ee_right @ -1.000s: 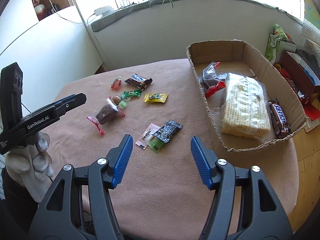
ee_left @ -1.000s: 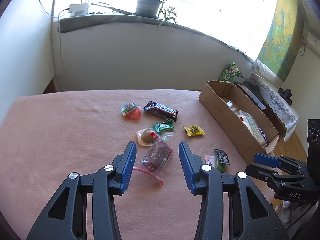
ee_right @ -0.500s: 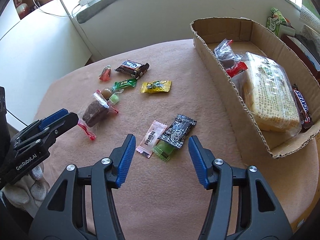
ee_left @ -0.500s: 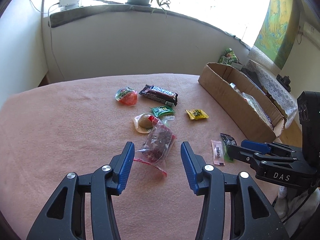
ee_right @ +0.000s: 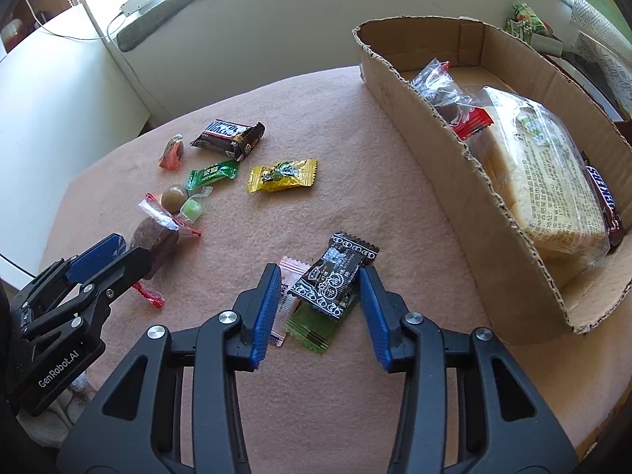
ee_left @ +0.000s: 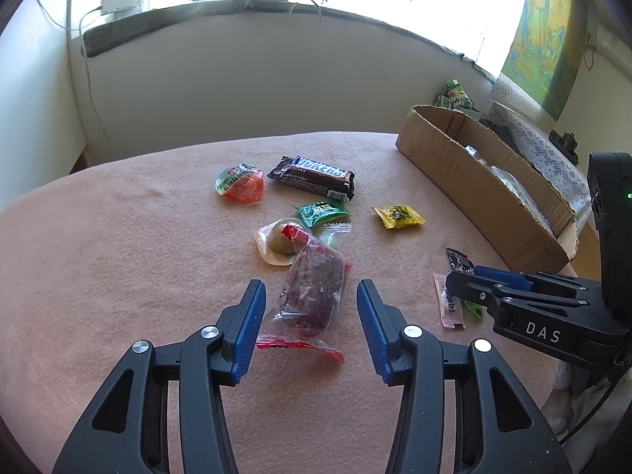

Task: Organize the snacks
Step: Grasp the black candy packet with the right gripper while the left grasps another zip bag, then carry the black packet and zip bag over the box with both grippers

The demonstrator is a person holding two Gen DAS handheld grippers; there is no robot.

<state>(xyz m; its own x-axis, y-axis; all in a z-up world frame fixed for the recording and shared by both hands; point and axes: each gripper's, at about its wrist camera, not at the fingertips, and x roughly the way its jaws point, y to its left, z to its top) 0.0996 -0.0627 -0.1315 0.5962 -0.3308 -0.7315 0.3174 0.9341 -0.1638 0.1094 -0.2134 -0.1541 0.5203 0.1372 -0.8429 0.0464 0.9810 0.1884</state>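
A clear bag with a dark brown snack (ee_left: 312,292) lies on the pink cloth between the jaws of my left gripper (ee_left: 310,310), which stands open with gaps on both sides. My left gripper (ee_right: 114,252) shows beside that bag (ee_right: 158,237) in the right wrist view. My right gripper (ee_right: 320,296) straddles a black patterned packet (ee_right: 333,276). Its jaws are closing and the pads do not visibly press on the packet. A pink packet (ee_right: 294,266) and a green packet (ee_right: 312,328) lie partly under the black one. The cardboard box (ee_right: 454,181) holds several snacks.
Loose on the cloth: a Snickers bar (ee_left: 312,177), an orange jelly cup (ee_left: 241,183), a green candy (ee_left: 322,211), a yellow candy (ee_left: 397,215), a round brown sweet (ee_left: 278,243). The box wall (ee_left: 474,181) stands right. My right gripper (ee_left: 454,284) reaches in low right.
Both grippers have sunk closer to the cloth. The right jaws have narrowed around the black packet. The left gripper has closed in on the clear bag.
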